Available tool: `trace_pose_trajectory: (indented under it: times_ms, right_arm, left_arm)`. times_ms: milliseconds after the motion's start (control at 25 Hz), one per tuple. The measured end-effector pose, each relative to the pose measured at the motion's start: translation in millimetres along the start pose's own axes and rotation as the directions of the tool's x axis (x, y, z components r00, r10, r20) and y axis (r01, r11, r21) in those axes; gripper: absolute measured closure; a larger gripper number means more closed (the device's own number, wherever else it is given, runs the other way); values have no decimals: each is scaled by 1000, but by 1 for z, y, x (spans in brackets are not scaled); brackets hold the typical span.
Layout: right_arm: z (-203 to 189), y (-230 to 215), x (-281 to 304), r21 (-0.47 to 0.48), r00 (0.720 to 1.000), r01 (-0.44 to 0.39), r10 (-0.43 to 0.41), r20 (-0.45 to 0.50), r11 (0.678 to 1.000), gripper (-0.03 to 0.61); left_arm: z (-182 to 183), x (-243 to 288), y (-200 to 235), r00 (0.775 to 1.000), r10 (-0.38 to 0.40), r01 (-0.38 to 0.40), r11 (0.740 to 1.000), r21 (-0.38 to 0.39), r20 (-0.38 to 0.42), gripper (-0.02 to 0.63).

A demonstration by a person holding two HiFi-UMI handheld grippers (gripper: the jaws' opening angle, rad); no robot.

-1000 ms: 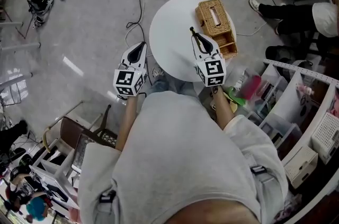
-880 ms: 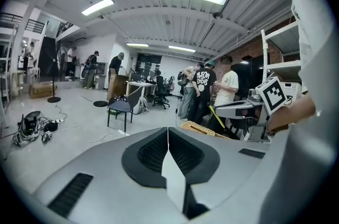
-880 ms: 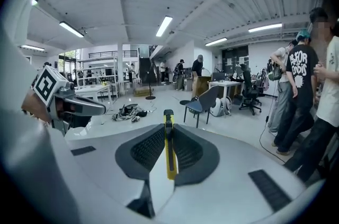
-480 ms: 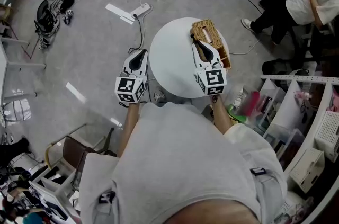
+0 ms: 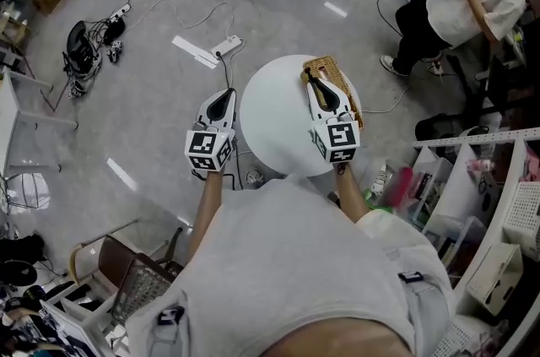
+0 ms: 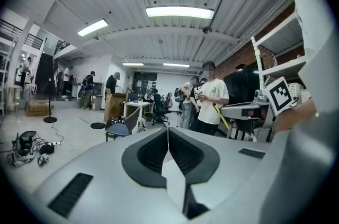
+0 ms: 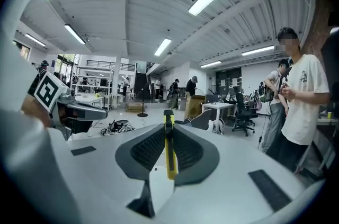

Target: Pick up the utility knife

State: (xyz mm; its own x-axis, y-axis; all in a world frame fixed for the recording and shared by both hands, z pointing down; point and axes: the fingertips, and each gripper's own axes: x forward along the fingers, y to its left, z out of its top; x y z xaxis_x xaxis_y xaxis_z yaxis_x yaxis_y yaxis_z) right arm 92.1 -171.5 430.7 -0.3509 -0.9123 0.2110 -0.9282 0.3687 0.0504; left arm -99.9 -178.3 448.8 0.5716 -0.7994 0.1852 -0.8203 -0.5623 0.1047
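The right gripper (image 7: pixel 168 121) has its 2 jaws pressed nearly together on the yellow utility knife (image 7: pixel 169 157). The knife stands on edge between the pads, its dark tip poking past the jaw ends. The left gripper (image 6: pixel 168 133) is closed with nothing in it. In the head view both are held in the air. The right is over the round white table (image 5: pixel 270 119) by the wicker basket (image 5: pixel 332 66), and the left is just off the table's left edge.
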Motion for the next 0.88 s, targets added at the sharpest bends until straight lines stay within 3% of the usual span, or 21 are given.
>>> trace_pose_trajectory:
  times_ms: [880]
  right_arm:
    - [-3, -6, 2, 14, 1000, -8, 8, 5, 1000, 514]
  left_arm:
    - [16, 1, -1, 999, 27, -28, 999, 27, 31, 592]
